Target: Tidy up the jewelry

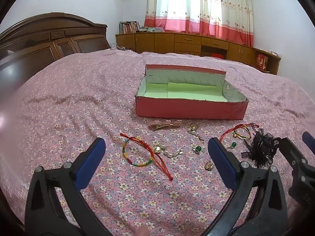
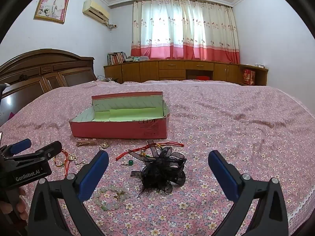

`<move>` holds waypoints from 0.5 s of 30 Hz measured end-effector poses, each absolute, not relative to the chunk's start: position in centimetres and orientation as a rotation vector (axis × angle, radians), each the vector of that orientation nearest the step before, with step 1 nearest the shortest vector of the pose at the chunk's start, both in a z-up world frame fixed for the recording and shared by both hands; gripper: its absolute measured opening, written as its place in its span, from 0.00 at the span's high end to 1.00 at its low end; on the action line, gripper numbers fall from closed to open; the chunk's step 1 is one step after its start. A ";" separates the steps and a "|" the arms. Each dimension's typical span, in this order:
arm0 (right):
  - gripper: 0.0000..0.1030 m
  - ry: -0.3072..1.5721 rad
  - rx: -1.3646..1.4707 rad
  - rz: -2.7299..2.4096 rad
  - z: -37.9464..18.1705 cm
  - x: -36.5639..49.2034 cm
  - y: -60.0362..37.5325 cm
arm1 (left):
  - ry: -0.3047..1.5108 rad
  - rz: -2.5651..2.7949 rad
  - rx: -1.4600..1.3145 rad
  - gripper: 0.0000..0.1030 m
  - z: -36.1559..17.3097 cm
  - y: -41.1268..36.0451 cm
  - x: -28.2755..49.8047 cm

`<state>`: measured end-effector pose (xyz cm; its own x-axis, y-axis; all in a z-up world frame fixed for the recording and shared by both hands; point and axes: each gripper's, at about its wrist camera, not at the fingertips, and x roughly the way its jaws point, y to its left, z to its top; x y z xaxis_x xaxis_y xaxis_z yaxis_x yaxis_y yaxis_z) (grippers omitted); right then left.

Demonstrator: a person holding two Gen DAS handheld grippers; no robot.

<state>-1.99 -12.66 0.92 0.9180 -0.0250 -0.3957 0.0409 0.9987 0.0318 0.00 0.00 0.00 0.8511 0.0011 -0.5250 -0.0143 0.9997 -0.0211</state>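
A pink cardboard box (image 1: 189, 111) with a green lining stands open on the flowered bedspread. In front of it lie a hair clip (image 1: 165, 125), a rainbow and red cord bracelet (image 1: 137, 154), pearl earrings (image 1: 194, 129), a green bead earring (image 1: 197, 149) and a second red cord bracelet (image 1: 240, 131). My left gripper (image 1: 156, 143) hangs open over the rainbow bracelet, holding nothing. In the right wrist view a black ribbon hair bow (image 2: 161, 171) lies between the fingers of my open right gripper (image 2: 157, 154). A pale jade bead bracelet (image 2: 110, 196) rests by its left finger.
The pink bedspread (image 2: 236, 118) stretches wide to the right and behind the box. A dark wooden headboard (image 1: 49, 35) stands at the left, and low wooden cabinets (image 2: 187, 70) run under the curtained window. A hand (image 2: 19, 204) holds the left gripper's handle.
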 end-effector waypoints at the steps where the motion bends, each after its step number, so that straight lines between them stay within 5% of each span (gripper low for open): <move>1: 0.00 0.407 0.039 -0.034 0.9 -2.0 -12.7 | 0.551 0.008 -0.025 0.06 0.0 0.0 0.0; 15: 0.00 0.404 0.036 -0.035 0.9 -2.0 -12.6 | 0.547 0.006 -0.020 0.06 -0.1 -0.1 -0.2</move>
<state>-1.98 -12.55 0.93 0.9190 -0.0265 -0.3934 0.0409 0.9988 0.0283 -0.16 -0.09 -0.12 0.8542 0.0005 -0.5200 -0.0113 0.9998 -0.0177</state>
